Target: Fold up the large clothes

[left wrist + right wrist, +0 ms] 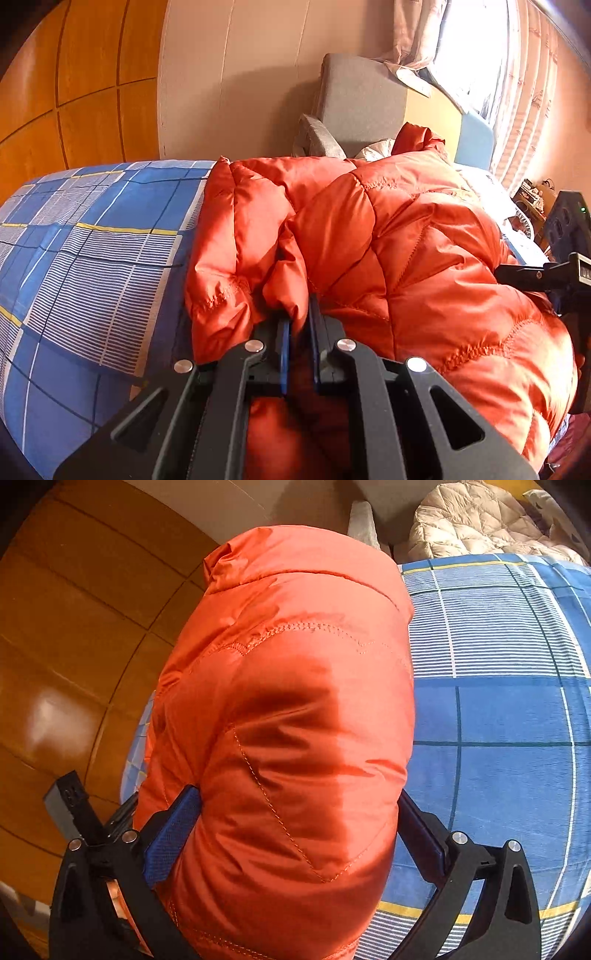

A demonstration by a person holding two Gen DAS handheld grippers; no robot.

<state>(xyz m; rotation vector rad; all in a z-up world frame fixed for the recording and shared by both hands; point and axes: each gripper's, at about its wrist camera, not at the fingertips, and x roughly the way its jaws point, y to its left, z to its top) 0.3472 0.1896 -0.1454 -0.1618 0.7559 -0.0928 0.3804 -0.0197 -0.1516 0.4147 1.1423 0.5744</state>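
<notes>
A puffy orange quilted jacket point(406, 240) lies bunched on a bed with a blue plaid cover point(92, 258). My left gripper point(299, 321) is shut on a fold of the jacket's edge, pinched between its blue pads. In the right wrist view the jacket point(295, 664) bulges up between the wide-spread fingers of my right gripper point(298, 795), which stands open around its bulk; the blue pad point(173, 834) rests against the fabric. The right gripper's body shows at the left wrist view's right edge point(546, 277), beside the jacket.
The plaid bed cover point(498, 701) spreads to the right of the jacket. A grey armchair point(362, 96) stands beyond the bed with a cream quilted garment point(480, 520) on it. Wooden floor point(74, 646) lies past the bed's edge. A curtained window point(517, 74) is at the far right.
</notes>
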